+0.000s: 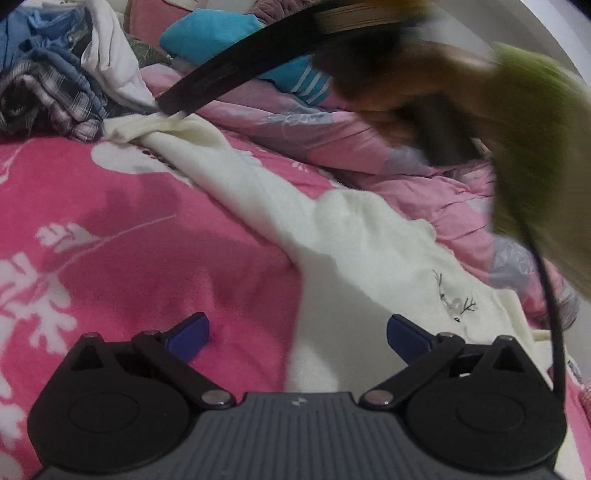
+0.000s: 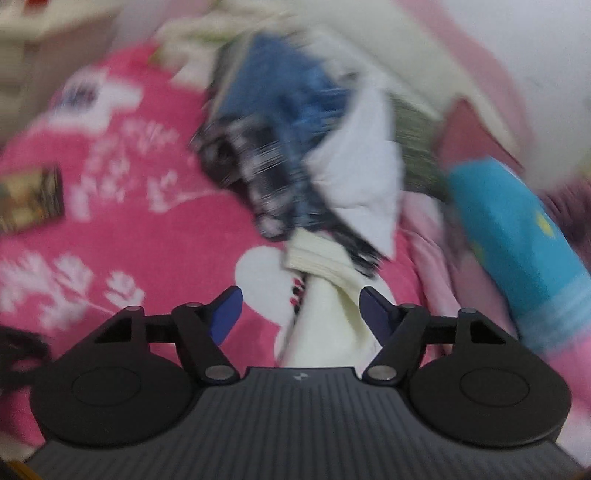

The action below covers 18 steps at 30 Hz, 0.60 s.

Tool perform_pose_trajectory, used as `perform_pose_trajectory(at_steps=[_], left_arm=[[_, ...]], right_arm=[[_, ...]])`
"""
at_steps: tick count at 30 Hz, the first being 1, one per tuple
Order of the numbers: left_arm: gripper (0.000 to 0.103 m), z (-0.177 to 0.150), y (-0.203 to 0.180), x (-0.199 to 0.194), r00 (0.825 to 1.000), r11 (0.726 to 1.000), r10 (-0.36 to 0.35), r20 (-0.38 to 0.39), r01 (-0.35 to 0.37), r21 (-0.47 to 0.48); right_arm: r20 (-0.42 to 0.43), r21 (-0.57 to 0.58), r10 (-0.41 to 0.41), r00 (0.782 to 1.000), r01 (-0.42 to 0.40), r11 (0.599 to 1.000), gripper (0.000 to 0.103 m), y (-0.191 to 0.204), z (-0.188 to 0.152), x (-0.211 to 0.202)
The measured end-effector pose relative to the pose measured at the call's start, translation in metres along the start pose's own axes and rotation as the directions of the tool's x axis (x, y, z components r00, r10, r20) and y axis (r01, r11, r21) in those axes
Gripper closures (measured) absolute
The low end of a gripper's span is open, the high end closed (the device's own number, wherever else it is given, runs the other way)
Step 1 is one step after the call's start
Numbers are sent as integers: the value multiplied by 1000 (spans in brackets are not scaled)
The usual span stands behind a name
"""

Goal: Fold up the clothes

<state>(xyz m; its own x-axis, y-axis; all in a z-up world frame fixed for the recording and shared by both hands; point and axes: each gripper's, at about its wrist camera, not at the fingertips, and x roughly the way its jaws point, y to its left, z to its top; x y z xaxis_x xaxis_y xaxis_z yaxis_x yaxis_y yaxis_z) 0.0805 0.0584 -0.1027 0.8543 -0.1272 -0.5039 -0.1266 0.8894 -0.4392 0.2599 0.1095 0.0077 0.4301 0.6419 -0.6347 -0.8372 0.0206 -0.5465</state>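
A cream garment (image 1: 351, 251) with a small embroidered deer (image 1: 458, 306) lies spread on the pink flowered blanket (image 1: 110, 240). Its long sleeve runs up-left to a ribbed cuff (image 1: 125, 129). My left gripper (image 1: 297, 328) hovers open over the garment's body edge, nothing between its blue fingertips. In the blurred right wrist view, my right gripper (image 2: 301, 299) stands open with the cream sleeve (image 2: 332, 306) lying between its fingers and the cuff (image 2: 314, 254) just ahead. From the left wrist view that gripper (image 1: 221, 74) shows as a dark bar tipped at the cuff, held by a hand in a green sleeve (image 1: 535, 147).
A heap of blue, plaid and white clothes (image 1: 55, 74) sits just behind the cuff. A turquoise garment (image 1: 221, 33) lies on a rumpled pale pink quilt (image 1: 369, 147) at the back right. A dark flat item (image 2: 29, 199) rests at the blanket's left. A black cable (image 1: 550, 295) hangs at right.
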Motion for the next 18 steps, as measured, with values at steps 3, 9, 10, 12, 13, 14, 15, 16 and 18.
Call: perform_pose_trajectory(at_steps=[3, 9, 10, 12, 13, 14, 15, 16, 18], left_arm=[[0, -1, 0, 0, 1000, 1000, -5, 2, 5, -4], [0, -2, 0, 1, 1000, 1000, -5, 3, 5, -2], [0, -2, -1, 1, 1000, 1000, -5, 3, 5, -2], [0, -2, -1, 1, 1000, 1000, -4, 3, 4, -1], [0, -2, -1, 1, 1000, 1000, -5, 3, 5, -2], [0, -2, -1, 1, 1000, 1000, -6, 3, 6, -3], [0, -2, 0, 1, 1000, 1000, -7, 4, 7, -4], [0, -2, 0, 1, 1000, 1000, -8, 4, 8, -4], [0, -2, 0, 1, 1000, 1000, -9, 5, 9, -6]], right_arm=[[-24, -114, 6, 1000, -9, 993, 43, 5, 9, 39], [-54, -214, -8, 998, -3, 977, 52, 9, 14, 89], [-59, -230, -11, 998, -3, 973, 53, 10, 14, 98], [-69, -263, -17, 997, -2, 965, 57, 11, 16, 115], [-74, -279, -20, 997, -2, 960, 63, 12, 16, 123], [-79, -295, -23, 997, -1, 956, 81, 12, 17, 131], [-84, -311, -26, 996, -1, 950, 89, 13, 18, 140], [-82, -281, -30, 996, 6, 960, 95, 9, 20, 138], [-75, -191, -38, 996, 23, 981, 96, -1, 25, 128]])
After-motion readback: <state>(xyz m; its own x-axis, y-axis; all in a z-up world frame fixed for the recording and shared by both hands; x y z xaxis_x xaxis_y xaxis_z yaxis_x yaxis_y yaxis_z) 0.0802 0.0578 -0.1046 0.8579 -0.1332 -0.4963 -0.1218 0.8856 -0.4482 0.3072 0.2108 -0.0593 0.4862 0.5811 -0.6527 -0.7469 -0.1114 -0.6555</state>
